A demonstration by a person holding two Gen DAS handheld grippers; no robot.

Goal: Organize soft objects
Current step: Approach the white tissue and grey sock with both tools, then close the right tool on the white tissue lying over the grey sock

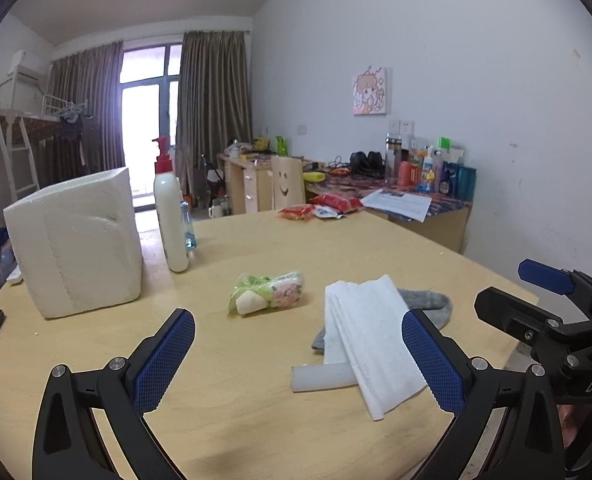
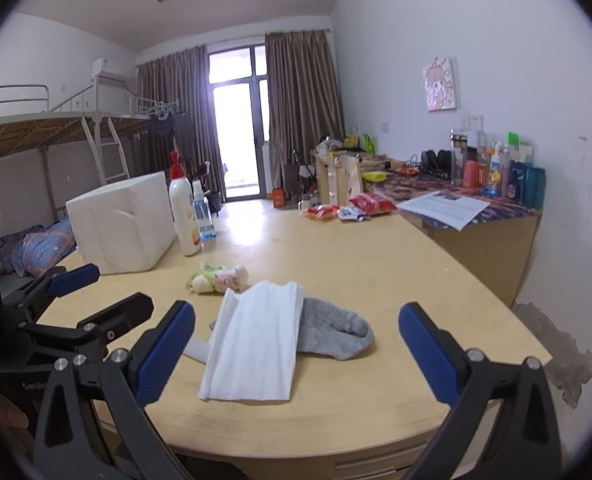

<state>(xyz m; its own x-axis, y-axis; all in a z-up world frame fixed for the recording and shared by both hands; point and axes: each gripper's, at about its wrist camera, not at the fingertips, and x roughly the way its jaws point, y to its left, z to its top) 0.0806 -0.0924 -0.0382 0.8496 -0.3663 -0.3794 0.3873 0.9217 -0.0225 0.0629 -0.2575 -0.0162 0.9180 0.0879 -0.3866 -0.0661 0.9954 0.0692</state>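
Left wrist view showed my left tool spread wide and empty above the tabletop; my right tool was equally released, holding nothing. A white foam box stood upright at the far left, a lotion bottle just beside it. Near the middle, a white cloth lay draped over a grey sock and touched a pale tube. A small floral bundle rested apart, between the cloth and the bottle.
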